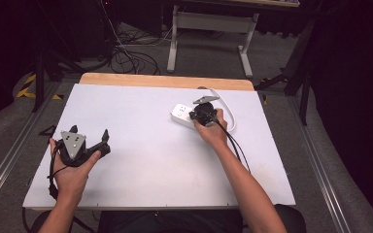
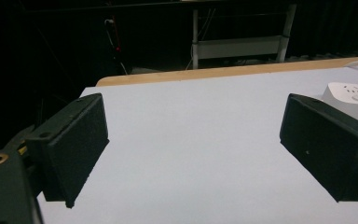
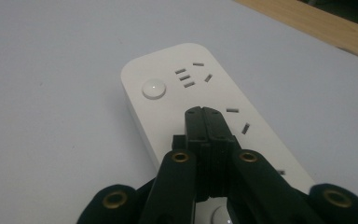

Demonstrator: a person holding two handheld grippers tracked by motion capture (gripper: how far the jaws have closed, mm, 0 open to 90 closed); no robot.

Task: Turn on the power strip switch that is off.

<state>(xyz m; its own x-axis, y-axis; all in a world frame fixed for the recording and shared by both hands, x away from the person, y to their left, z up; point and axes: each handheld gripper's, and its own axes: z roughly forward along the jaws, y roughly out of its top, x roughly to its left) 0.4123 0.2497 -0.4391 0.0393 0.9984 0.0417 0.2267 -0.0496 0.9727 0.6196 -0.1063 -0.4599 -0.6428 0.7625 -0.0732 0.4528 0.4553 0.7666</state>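
Right tool (image 3: 205, 114) closed, empty, above the power strip (image 3: 168, 74), hiding its near end. Left tool (image 2: 193, 140) wide open over bare worktop (image 2: 191, 116); strip's cord cut off far right.

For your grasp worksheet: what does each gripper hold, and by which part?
Nothing. The left gripper is open and empty; the right gripper is shut, empty, over the power strip.

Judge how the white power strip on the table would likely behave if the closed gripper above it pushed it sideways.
The power strip lies flat and low, so it would probably slide rather than tip or roll. Its smooth plastic shell on the smooth white table suggests little grip. Its white cable curves off behind it and may drag or swing it round. The right gripper, jaws shut, could slip on the glossy top.
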